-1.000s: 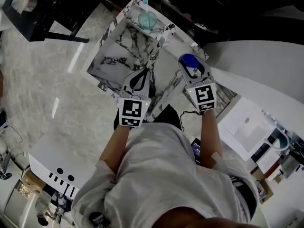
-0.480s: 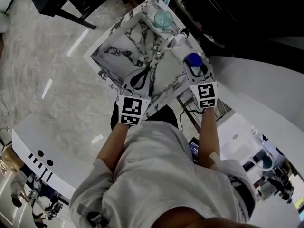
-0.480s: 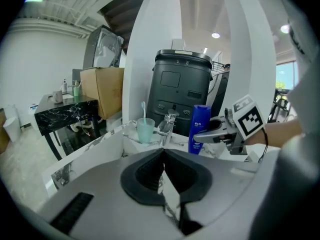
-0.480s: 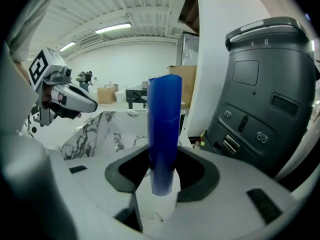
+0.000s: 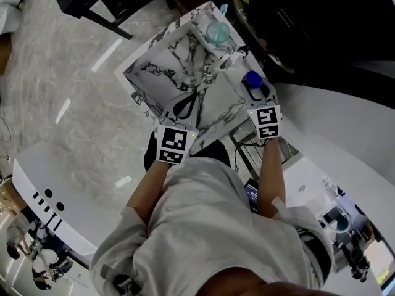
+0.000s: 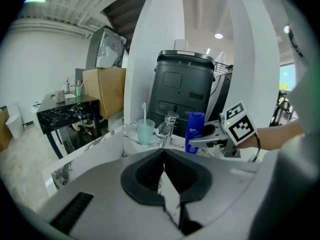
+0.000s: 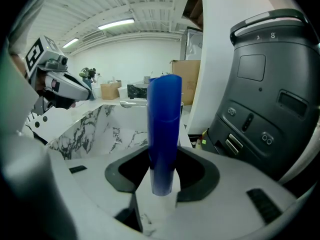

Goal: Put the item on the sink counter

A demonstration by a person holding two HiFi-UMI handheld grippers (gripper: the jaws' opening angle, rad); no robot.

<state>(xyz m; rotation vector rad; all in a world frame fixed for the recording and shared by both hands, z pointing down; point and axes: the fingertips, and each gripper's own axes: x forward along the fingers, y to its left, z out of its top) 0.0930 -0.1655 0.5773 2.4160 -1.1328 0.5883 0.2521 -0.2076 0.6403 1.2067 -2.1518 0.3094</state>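
A blue bottle stands upright between the jaws of my right gripper, which is shut on it. It hangs over the right rim of the marble sink counter, close to the faucet. In the right gripper view the bottle fills the middle and hides the gap of the gripper. My left gripper is over the basin near its front edge. In the left gripper view its jaws are shut and hold nothing, and the bottle shows to the right.
A teal cup with a toothbrush stands at the sink's far corner beside the faucet. A tall black machine stands behind the sink. A white curved table lies to the right. A cardboard box and a black marble table stand at the left.
The right gripper has carried the bottle a little farther along the sink's right rim toward the faucet. The head view has shifted, so the sink sits higher and more to the right.
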